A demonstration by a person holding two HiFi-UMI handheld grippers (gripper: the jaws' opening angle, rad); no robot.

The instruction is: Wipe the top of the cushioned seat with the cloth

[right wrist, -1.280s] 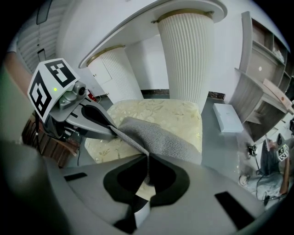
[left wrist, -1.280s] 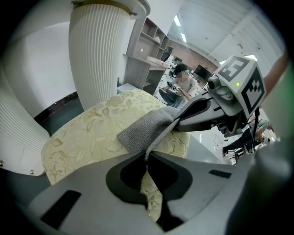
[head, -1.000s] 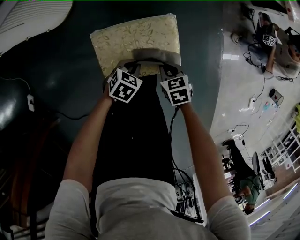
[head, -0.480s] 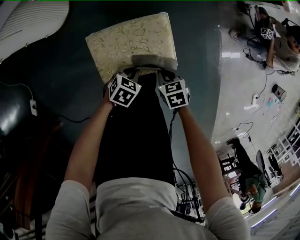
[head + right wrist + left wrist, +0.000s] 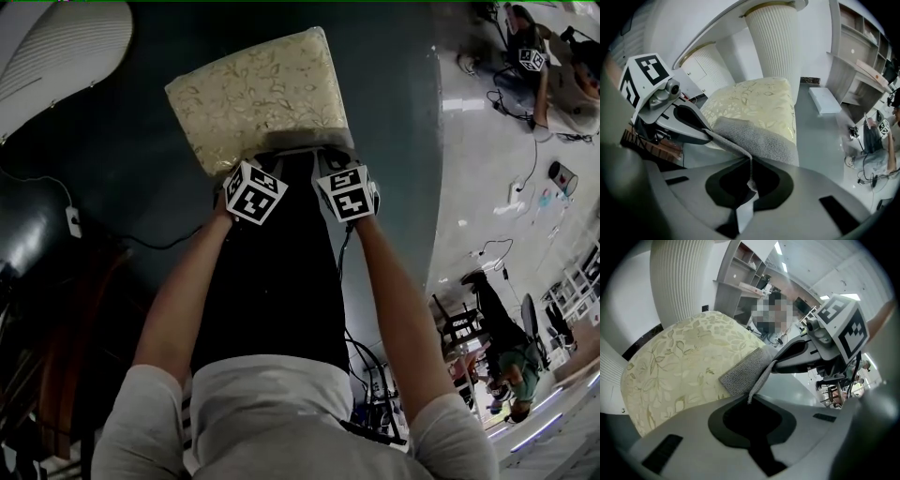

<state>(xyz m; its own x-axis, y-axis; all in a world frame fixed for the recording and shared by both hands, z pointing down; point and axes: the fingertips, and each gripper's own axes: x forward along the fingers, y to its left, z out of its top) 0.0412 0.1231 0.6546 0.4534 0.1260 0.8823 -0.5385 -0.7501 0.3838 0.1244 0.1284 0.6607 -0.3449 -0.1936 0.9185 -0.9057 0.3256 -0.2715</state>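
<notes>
The cushioned seat [image 5: 258, 94] is pale yellow with a leaf pattern and stands on a dark floor. A grey cloth [image 5: 302, 141] lies stretched along its near edge. My left gripper [image 5: 267, 157] is shut on the cloth's left end and my right gripper [image 5: 330, 156] on its right end. In the left gripper view the cloth [image 5: 745, 371] runs from my left gripper [image 5: 749, 399] across the seat [image 5: 679, 366] to the right gripper's jaws. In the right gripper view the cloth [image 5: 759, 133] rises from my right gripper [image 5: 751, 176] and drapes over the seat's [image 5: 754, 103] corner.
White fluted pedestals [image 5: 773, 42] stand behind the seat, beside a low white box [image 5: 825, 101]. A power strip and cable [image 5: 73, 220] lie on the floor at the left, next to dark wooden furniture [image 5: 56, 347]. People sit at the far right [image 5: 534, 66].
Both grippers have drawn the cloth across the seat toward the person, from the middle to the near edge. More of the seat top now shows beyond the cloth.
</notes>
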